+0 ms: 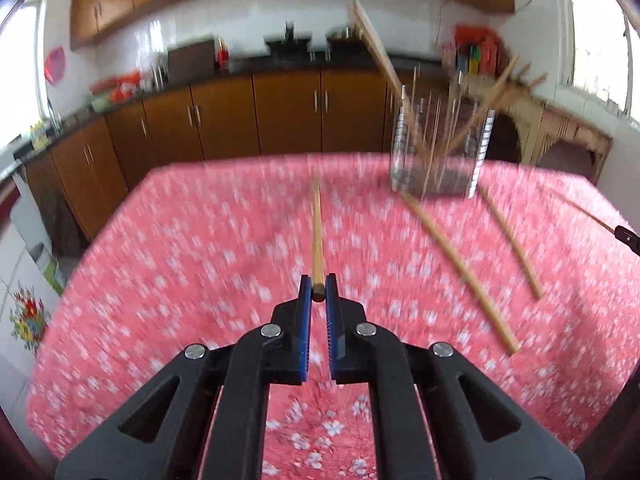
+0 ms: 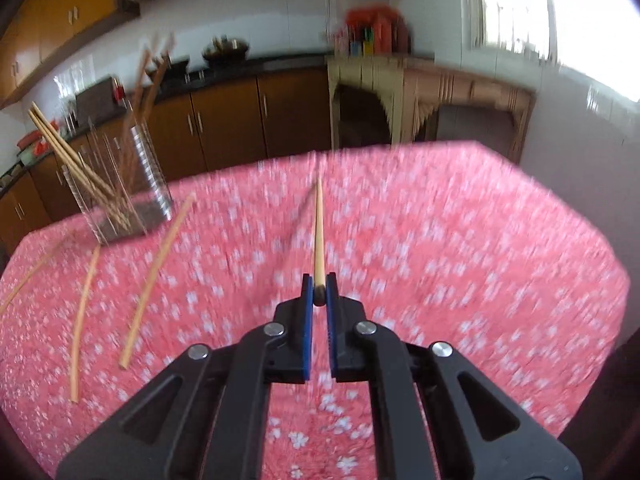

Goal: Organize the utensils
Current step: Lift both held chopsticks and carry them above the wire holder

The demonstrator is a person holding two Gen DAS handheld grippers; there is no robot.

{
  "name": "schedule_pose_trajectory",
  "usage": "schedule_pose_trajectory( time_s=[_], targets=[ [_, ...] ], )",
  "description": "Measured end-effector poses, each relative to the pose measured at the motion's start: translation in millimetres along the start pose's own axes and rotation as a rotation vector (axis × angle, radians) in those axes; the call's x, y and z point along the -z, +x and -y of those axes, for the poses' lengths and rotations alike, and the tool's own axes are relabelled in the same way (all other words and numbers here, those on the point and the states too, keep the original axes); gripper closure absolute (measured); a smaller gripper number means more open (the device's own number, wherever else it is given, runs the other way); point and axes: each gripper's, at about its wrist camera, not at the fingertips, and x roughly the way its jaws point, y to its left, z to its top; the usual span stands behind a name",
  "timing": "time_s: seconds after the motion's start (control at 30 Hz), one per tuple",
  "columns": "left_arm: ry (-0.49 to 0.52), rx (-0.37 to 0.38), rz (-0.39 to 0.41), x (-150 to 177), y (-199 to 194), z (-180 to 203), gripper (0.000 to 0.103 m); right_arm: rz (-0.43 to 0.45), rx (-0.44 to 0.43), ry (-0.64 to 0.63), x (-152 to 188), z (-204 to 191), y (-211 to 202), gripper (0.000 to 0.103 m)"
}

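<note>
Open pink counter point(image 1: 200, 260) ahead; left claw point(image 1: 319, 288) and right claw point(image 2: 319, 289) each clamp a chopstick point(image 1: 317, 236) point(image 2: 319, 232) pointing forward.

Each fisheye camera sits just behind its own tool, left tool point(image 1: 319, 288) and right tool point(image 2: 319, 288), looking forward and downward over the pink tabletop point(image 1: 200, 280) toward the kitchen cabinets, both views sharing the wire holder point(image 1: 436, 148) and the loose chopsticks beside it.
</note>
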Motion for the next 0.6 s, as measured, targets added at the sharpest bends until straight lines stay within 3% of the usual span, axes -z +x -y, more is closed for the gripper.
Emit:
schedule_pose_trajectory(
  time_s=[0.23,0.6],
  targets=[
    [-0.049,-0.003,0.209,-32,-44,-9,0.096,0.178,-0.019,-0.018,-40,0,-41,0.096],
    [-0.094,-0.038,0.333,-66,-61,-15,0.096,0.284,-0.088,0.010,-81,-1,-64,0.096]
  ],
)
